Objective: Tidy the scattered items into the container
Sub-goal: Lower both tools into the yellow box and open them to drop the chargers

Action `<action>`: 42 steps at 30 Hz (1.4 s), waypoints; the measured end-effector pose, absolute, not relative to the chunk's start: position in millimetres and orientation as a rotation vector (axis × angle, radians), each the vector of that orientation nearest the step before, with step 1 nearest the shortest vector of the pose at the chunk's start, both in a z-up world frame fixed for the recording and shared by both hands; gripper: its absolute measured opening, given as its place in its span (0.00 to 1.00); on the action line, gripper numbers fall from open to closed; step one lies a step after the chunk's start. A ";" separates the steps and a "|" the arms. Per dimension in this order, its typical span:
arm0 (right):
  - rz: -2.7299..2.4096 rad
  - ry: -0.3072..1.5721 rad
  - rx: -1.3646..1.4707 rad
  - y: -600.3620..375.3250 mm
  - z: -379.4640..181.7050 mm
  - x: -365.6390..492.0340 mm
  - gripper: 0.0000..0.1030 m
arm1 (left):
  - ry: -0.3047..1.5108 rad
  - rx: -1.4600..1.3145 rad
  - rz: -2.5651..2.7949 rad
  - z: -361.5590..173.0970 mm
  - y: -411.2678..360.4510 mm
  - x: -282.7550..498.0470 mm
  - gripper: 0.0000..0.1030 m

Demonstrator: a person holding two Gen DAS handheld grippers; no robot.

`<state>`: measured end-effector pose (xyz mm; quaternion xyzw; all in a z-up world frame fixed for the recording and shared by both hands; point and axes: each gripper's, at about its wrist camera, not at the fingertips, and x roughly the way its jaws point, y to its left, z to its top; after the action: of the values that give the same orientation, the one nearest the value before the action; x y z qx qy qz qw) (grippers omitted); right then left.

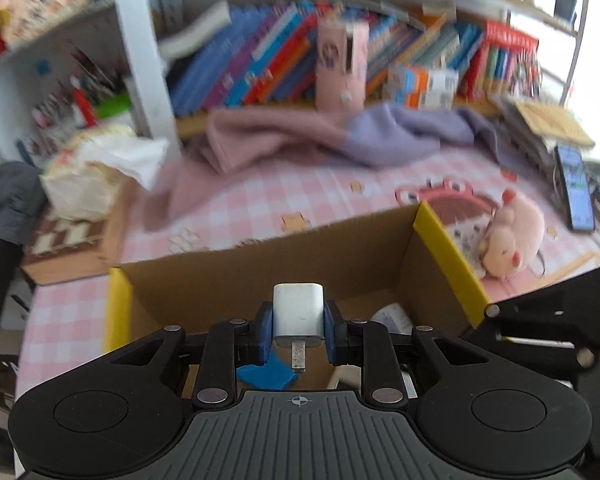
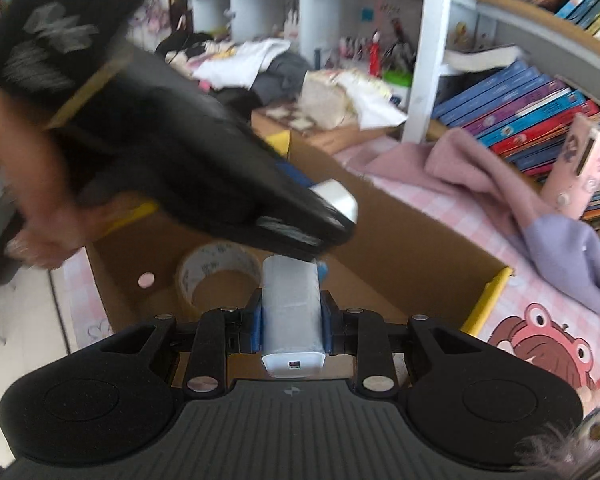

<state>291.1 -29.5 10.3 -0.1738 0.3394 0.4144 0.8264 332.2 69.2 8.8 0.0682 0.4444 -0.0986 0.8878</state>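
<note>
Over the open brown cardboard box with yellow-taped corners [image 1: 380, 264], both grippers hang with something clamped. The left gripper [image 1: 298, 330] has its blue pads closed snugly on a small white plug-in charger block [image 1: 298, 310], metal prong pointing back toward the handle. The right gripper [image 2: 292, 326] is shut about as tight as it goes on a white, paper-wrapped oblong packet [image 2: 291, 300], held lengthwise between the pads.

Both items sit above the box's interior, not yet let go. Inside the box, a roll of clear packing tape [image 2: 220, 276] lies on the floor toward the left, and a scrap of blue material [image 1: 266, 374] lies near the left gripper. A pale rounded thing in the right part of the box is too blurred to name.

Outside, on the pink checked tablecloth [image 1: 260, 200], a pink plush toy [image 1: 510, 236] rests just right of the box, and a pink and lilac cloth [image 1: 320, 140] lies rumpled at the far side by the books.

My reading is that this is the drop-off stage. Next, each pair of jaws needs to open over free floor in the box, with the two grippers kept apart, since they crowd close together here.
</note>
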 end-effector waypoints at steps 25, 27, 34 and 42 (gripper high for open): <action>0.907 0.845 -0.429 -23.4 -17.6 295.1 0.25 | 1.066 0.284 -0.239 -40.6 43.9 380.6 0.27; 0.903 0.842 -0.429 -23.7 -17.5 294.2 0.25 | 1.037 0.297 -0.234 -35.7 44.0 375.5 0.35; 0.884 0.837 -0.405 -27.0 -16.5 288.5 0.25 | 0.911 0.293 -0.171 -3.8 55.1 341.9 0.50; 0.862 0.807 -0.323 -29.4 -2.5 293.4 0.32 | 0.794 0.193 -0.065 35.6 83.0 294.0 0.50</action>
<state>293.4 -29.4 -2.5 -0.1516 0.3786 0.4046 0.8185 294.0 83.0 35.6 0.0938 0.3860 -0.0314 0.9172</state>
